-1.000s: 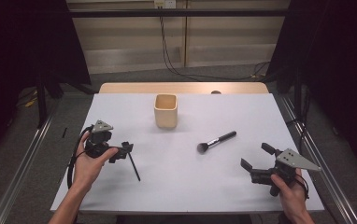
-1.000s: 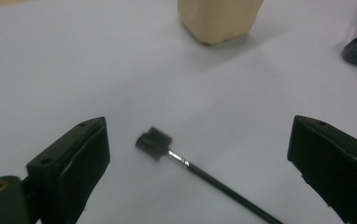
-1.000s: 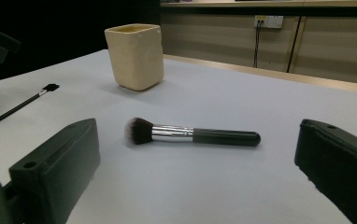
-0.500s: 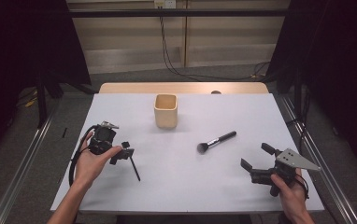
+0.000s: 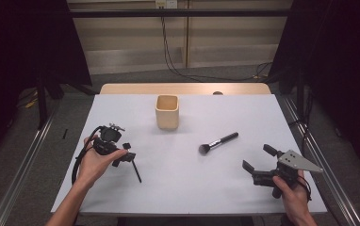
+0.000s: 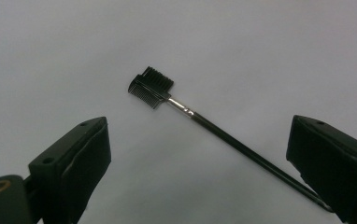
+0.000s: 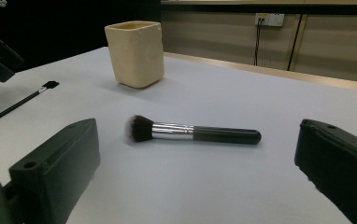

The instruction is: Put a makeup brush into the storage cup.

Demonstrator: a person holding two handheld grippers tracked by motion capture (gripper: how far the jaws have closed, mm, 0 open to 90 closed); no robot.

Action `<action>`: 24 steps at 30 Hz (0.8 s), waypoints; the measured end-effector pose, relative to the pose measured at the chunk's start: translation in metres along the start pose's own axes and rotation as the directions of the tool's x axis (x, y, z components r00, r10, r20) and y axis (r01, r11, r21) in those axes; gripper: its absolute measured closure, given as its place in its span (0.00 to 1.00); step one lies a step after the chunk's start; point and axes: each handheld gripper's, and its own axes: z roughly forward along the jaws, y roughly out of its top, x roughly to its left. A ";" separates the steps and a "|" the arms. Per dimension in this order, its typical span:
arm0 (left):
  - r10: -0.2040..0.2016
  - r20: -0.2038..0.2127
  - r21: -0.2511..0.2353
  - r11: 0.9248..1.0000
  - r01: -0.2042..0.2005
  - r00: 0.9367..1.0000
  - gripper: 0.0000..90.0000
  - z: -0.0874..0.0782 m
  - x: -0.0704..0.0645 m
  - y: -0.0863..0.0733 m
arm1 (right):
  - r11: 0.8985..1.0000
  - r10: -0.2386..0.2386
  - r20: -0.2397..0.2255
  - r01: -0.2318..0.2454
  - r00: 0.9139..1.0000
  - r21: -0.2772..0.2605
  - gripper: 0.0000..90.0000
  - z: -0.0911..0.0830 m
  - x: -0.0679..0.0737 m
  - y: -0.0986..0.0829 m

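Near the table's (image 5: 187, 188) left front, the left gripper (image 6: 200, 172) hovers with fingers wide apart over a thin black comb brush (image 6: 204, 122), holding nothing. Its stiff bristled head points away; the handle tip hides behind one finger. Farther right, the right gripper (image 7: 200, 172) gapes empty before a fluffy brush (image 7: 190, 133) and a squarish cream cup (image 7: 134, 53).

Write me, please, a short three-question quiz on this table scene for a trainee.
1. True or false: the left tool has its jaws shut on the brow comb brush.
2. Which lies nearer the cup: A, the powder brush, or B, the brow comb brush?
3. Fill in: the powder brush lies ahead of the open ___ tool.

Key
1. False: the jaws stand open around it.
2. A.
3. Right.
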 end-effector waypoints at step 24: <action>-0.043 -0.032 0.197 0.979 0.048 0.999 0.13 0.026 -0.006 0.012 | 1.000 0.002 -0.003 -0.002 1.000 0.010 0.00 0.002 0.001 -0.001</action>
